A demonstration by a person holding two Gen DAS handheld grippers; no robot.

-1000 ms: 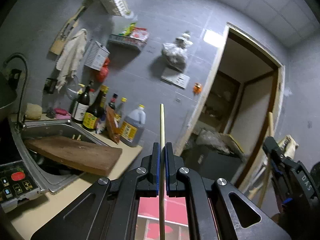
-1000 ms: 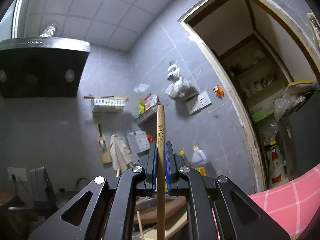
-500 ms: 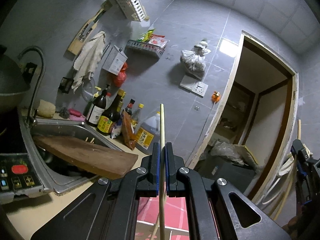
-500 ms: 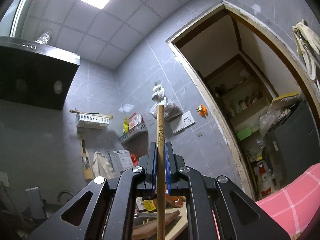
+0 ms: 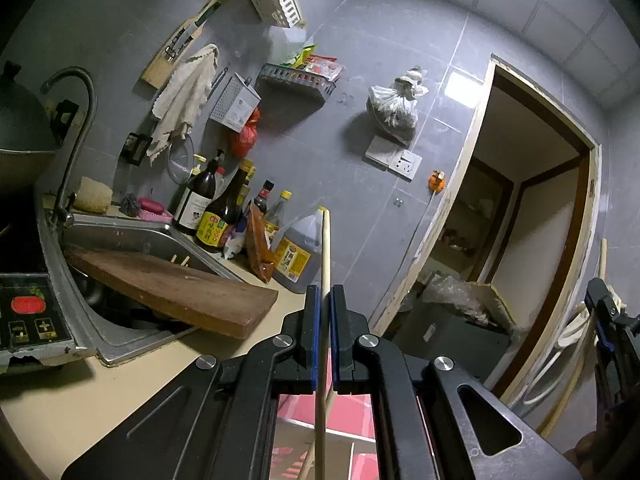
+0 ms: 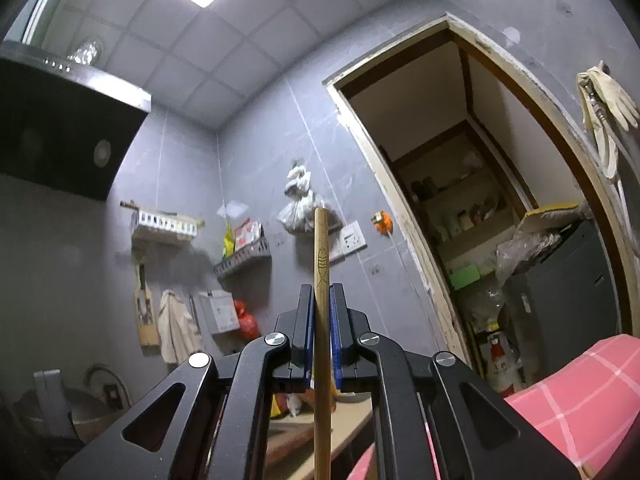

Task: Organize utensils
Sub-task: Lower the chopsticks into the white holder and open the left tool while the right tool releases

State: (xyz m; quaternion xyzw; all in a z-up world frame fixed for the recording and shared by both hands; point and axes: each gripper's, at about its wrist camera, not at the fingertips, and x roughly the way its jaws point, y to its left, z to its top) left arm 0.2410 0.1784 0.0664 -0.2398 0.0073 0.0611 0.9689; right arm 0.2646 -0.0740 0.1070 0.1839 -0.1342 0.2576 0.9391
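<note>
My left gripper (image 5: 324, 294) is shut on a thin pale chopstick (image 5: 325, 248), which runs straight forward between the blue pads and ends in front of the oil jug. My right gripper (image 6: 321, 294) is shut on a darker wooden chopstick (image 6: 321, 240) with a small fish mark burnt into it; it points up toward the wall. At the right edge of the left wrist view the right gripper (image 5: 604, 300) shows with its chopstick (image 5: 603, 256) sticking up.
A steel sink (image 5: 120, 236) with a wooden cutting board (image 5: 172, 284) across it lies at the left, with bottles (image 5: 224, 208) and an oil jug (image 5: 300, 252) behind. A beige counter (image 5: 80, 396) runs below. A doorway (image 5: 528, 200) opens at the right. Pink checked cloth (image 6: 576, 396) lies low right.
The left wrist view has sunk and tilted, so sink, bottles and wall racks sit higher and nearer. The right wrist view has tipped upward toward ceiling and doorway. Both chopsticks stay gripped.
</note>
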